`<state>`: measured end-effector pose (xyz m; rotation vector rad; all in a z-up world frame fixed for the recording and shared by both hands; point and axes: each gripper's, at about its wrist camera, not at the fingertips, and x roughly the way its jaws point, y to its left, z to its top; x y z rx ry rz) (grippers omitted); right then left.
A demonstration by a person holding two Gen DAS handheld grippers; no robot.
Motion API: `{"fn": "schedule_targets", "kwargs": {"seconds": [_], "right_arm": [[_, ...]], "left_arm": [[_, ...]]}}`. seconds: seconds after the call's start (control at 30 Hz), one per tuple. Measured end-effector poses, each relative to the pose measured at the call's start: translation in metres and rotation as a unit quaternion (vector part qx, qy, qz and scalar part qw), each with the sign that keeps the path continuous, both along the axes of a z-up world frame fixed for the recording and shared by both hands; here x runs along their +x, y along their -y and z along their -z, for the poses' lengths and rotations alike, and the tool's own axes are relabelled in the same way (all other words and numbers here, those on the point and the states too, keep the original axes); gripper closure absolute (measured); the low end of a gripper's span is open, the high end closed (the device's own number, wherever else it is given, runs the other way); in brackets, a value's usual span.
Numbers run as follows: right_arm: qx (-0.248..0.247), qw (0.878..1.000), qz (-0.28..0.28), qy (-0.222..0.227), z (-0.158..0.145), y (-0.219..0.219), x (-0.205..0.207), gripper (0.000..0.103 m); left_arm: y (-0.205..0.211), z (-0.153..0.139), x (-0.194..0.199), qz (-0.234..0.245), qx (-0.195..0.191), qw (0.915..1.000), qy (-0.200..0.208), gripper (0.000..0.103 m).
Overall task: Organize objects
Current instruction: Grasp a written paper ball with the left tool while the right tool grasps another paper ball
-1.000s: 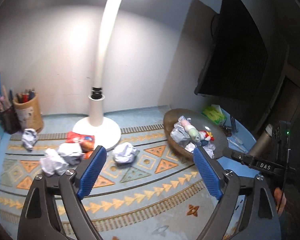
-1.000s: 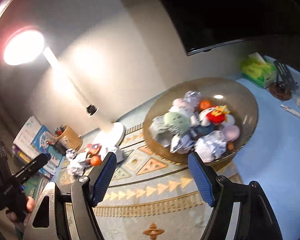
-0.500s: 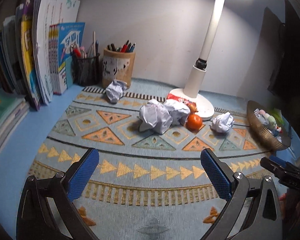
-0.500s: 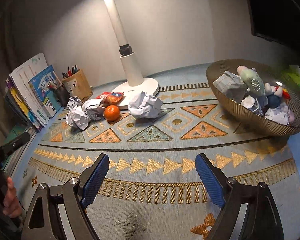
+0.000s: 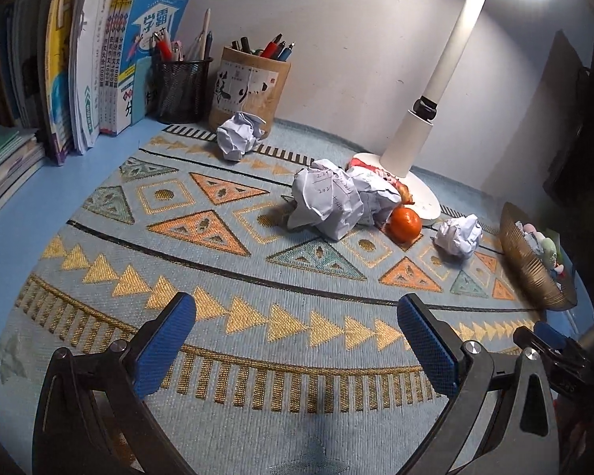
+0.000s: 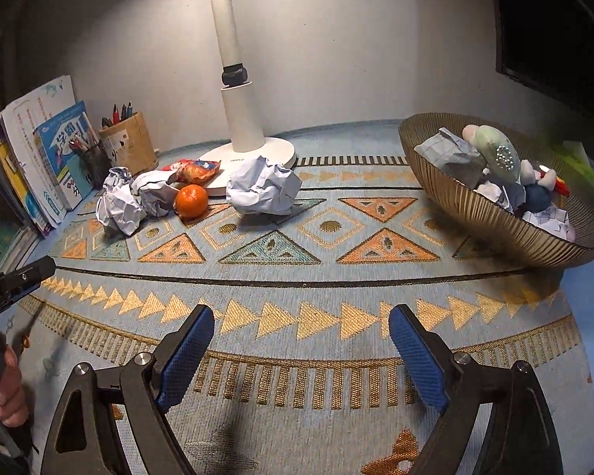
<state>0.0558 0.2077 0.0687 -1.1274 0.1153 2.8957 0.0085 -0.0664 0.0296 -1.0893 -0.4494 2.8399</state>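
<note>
Both your left tongs (image 5: pixel 293 340) and right tongs (image 6: pixel 301 350) gape empty, the right opening; the crumpled paper ball (image 6: pixel 263 190) beside the lamp base (image 6: pixel 249 158) is light and crushable, so pinch its middle gently.

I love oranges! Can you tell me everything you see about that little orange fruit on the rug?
The orange fruit is small, round and bright, with shiny, slightly dimpled peel, like a tangerine. It looks whole and unpeeled. It sits on the patterned rug, just in front of the white lamp base. A crumpled paper ball presses against one side, and a red snack packet lies close behind it. Nothing is holding it.
</note>
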Motion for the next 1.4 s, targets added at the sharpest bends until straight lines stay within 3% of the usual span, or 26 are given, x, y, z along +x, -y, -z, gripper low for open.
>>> {"fn": "schedule_targets", "kwargs": {"seconds": [0.17, 0.23, 0.33, 0.47, 0.63, 0.93, 1.03, 1.13, 1.23, 1.27, 1.4], "right_arm": [[0.0, 1.0, -0.001, 0.005, 0.0, 0.0, -0.001, 0.012], [-0.023, 0.999, -0.006, 0.021, -0.001, -0.004, -0.004, 0.012], [-0.102, 0.993, -0.017, 0.054, -0.012, -0.013, -0.02, 0.012], [-0.105, 0.993, -0.021, 0.048, -0.032, -0.01, -0.057, 0.012], [-0.083, 0.996, -0.018, 0.016, -0.023, -0.001, -0.102, 0.012], [-0.109, 0.994, -0.011, 0.028, 0.007, 0.001, -0.144, 0.012], [-0.11, 0.993, -0.008, 0.035, 0.01, 0.0, -0.149, 0.012], [-0.094, 0.995, -0.008, 0.028, 0.009, 0.005, -0.148, 0.013], [-0.079, 0.996, -0.021, 0.039, 0.013, 0.012, -0.151, 0.034], [-0.076, 0.996, -0.026, 0.043, 0.014, 0.014, -0.152, 0.039], [-0.056, 0.998, -0.031, 0.012, 0.007, 0.02, -0.142, 0.041]], "left_arm": [[-0.004, -0.002, -0.001, 0.003, -0.01, 0.9999, 0.003, 0.001], [-0.006, -0.006, -0.004, 0.012, -0.016, 0.9997, 0.011, 0.001], [-0.005, -0.026, -0.015, 0.034, -0.008, 0.9994, 0.005, 0.001], [-0.014, -0.052, -0.046, 0.058, -0.042, 0.9972, -0.021, 0.001], [-0.036, -0.025, -0.096, 0.085, -0.11, 0.9903, 0.003, 0.001], [-0.032, 0.001, -0.127, 0.086, -0.071, 0.9934, 0.026, 0.002], [-0.035, 0.002, -0.126, 0.086, -0.084, 0.9923, 0.027, 0.002], [-0.04, 0.005, -0.127, 0.09, -0.096, 0.9908, 0.033, 0.018], [-0.039, 0.009, -0.128, 0.1, -0.085, 0.9904, 0.045, 0.042], [-0.039, 0.008, -0.127, 0.101, -0.084, 0.9904, 0.042, 0.044], [-0.045, 0.002, -0.119, 0.098, -0.109, 0.989, 0.017, 0.047]]}}
